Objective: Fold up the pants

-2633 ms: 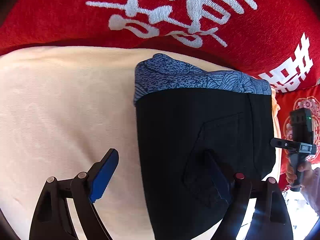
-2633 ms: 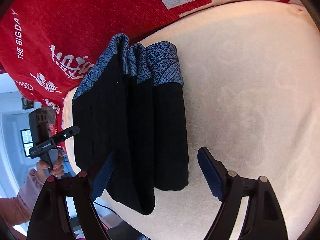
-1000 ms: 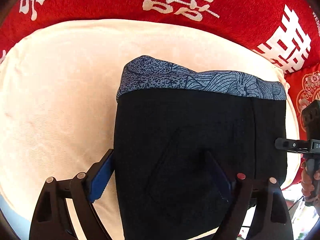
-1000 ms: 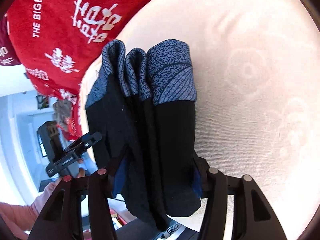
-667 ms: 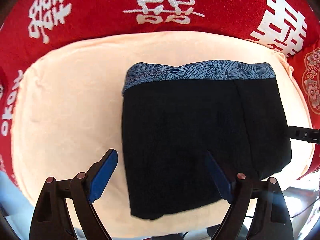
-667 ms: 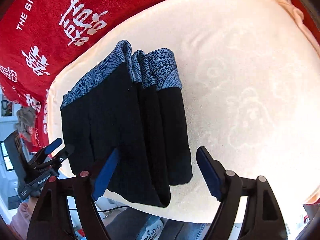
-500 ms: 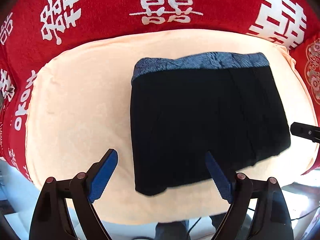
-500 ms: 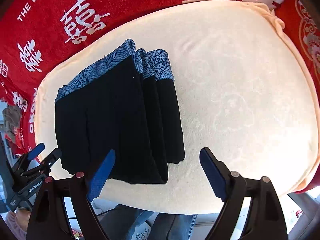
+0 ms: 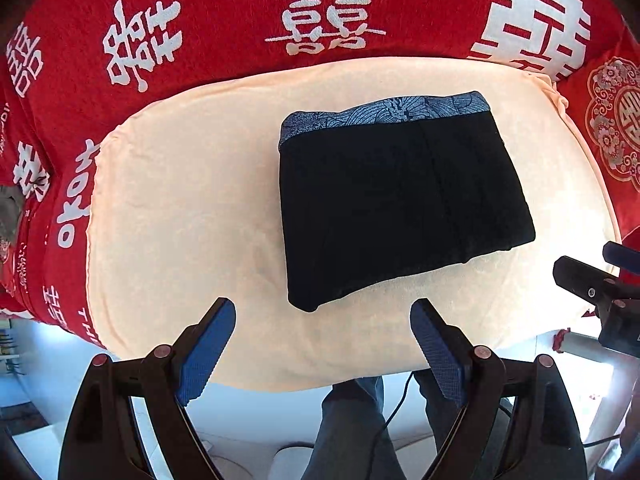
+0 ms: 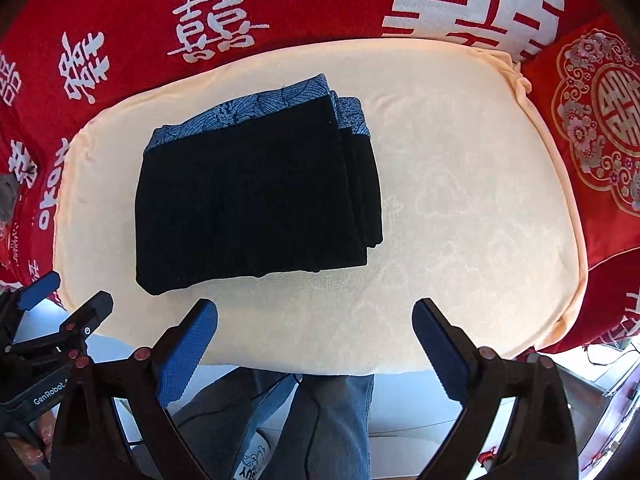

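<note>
The black pants (image 9: 396, 204) with a blue patterned waistband lie folded in a compact stack on the cream cushion (image 9: 180, 216). They also show in the right wrist view (image 10: 252, 204), layers stepped at the right edge. My left gripper (image 9: 322, 344) is open and empty, held back above the cushion's front edge. My right gripper (image 10: 314, 344) is open and empty, also back from the pants. The right gripper shows at the right edge of the left wrist view (image 9: 600, 288); the left gripper shows at the left of the right wrist view (image 10: 52, 312).
A red blanket with white characters (image 9: 320, 20) surrounds the cushion at the back and sides. A red embroidered pillow (image 10: 600, 128) lies at the right. The person's jeans-clad legs (image 10: 332, 424) are below the cushion's front edge.
Both grippers have let go of the pants and pulled back and up from them. The right gripper went from shut on the stack to open. The folded pants stay on the cushion.
</note>
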A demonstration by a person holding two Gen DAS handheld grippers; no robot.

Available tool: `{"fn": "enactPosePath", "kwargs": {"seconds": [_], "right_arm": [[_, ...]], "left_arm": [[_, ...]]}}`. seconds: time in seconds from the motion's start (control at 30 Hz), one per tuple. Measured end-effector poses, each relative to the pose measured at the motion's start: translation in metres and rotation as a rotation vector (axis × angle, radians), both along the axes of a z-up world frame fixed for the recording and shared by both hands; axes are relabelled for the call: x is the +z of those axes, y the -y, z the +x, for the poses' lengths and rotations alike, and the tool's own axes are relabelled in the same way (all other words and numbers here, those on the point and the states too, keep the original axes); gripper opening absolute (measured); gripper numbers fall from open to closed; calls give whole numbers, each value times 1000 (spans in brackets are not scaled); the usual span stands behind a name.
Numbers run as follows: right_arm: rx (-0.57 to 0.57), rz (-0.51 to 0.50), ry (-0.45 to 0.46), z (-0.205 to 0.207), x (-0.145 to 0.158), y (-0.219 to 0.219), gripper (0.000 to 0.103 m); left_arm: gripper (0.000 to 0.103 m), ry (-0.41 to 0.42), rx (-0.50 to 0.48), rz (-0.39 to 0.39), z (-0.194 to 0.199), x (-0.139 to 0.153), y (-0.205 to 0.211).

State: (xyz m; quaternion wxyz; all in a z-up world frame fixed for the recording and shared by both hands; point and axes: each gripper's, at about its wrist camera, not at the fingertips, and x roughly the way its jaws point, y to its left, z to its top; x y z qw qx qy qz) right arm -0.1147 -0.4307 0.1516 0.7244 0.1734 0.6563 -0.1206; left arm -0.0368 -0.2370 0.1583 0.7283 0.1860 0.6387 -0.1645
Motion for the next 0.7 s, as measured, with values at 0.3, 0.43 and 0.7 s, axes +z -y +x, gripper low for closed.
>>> {"fn": "enactPosePath", "kwargs": {"seconds": [0.3,0.43,0.7], "right_arm": [[22,-44,-20,1,21,-14,99],[22,-51,-28,3,23,-16,99],[25,-42,-39,4,24,-17,99]], "left_arm": [[90,7,-19,23,-8,19,0],[90,8,-16,29,-9,22,2],[90,-11,-1,30,-9,23,1]]}}
